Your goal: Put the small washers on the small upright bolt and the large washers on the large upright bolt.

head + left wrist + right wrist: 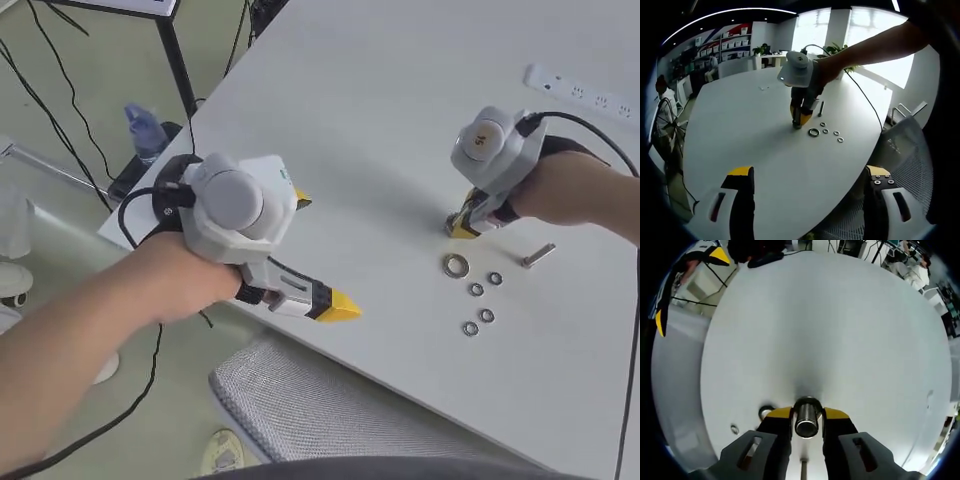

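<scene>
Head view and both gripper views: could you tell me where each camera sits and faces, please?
Head view: on the headset, looking down at the table; forearms, left tongs, right tongs show.
Left gripper view: on the left tongs, facing across the table at right tongs and washers.
Right gripper view: on the right tongs, looking down at the bolt they clamp.
Shared: washers, in head and left gripper views.

White table [380,120], grey mesh chair [330,400] at its edge, greenish floor [110,40], bright windows [865,22], distant shelving [732,42]
</scene>
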Demonstrator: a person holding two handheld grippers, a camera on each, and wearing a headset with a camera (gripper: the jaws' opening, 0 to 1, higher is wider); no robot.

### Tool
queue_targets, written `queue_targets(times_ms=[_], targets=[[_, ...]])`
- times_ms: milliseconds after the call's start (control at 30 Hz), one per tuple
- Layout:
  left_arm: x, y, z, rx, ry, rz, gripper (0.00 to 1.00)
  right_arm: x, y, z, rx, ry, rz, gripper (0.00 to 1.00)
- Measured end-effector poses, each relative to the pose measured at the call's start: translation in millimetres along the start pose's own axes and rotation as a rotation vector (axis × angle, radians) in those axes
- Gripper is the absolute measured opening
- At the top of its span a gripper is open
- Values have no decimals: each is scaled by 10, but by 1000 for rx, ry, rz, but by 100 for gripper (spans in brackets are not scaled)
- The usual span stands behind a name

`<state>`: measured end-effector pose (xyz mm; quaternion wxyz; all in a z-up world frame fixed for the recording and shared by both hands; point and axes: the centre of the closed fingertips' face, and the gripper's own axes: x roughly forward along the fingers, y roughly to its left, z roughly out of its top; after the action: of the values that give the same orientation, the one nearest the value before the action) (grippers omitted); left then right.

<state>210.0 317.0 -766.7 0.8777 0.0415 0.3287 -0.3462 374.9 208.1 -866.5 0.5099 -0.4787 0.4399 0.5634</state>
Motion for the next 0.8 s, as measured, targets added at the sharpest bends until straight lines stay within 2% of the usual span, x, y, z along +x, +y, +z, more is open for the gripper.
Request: queue_targets(times_ms=[367, 467, 600, 800], targets=[[-7, -2, 6, 7, 10, -1, 89, -4, 11, 1, -4, -5, 11, 23], [-6, -19, 13, 8, 8, -3, 89, 5, 31, -35, 2, 2, 33, 25], [-4, -20, 6, 7, 9, -1, 89, 9, 8, 18, -9, -31, 28, 42], [-11, -25, -2, 6, 12, 1, 89, -34, -20, 13, -11, -24, 28, 41]])
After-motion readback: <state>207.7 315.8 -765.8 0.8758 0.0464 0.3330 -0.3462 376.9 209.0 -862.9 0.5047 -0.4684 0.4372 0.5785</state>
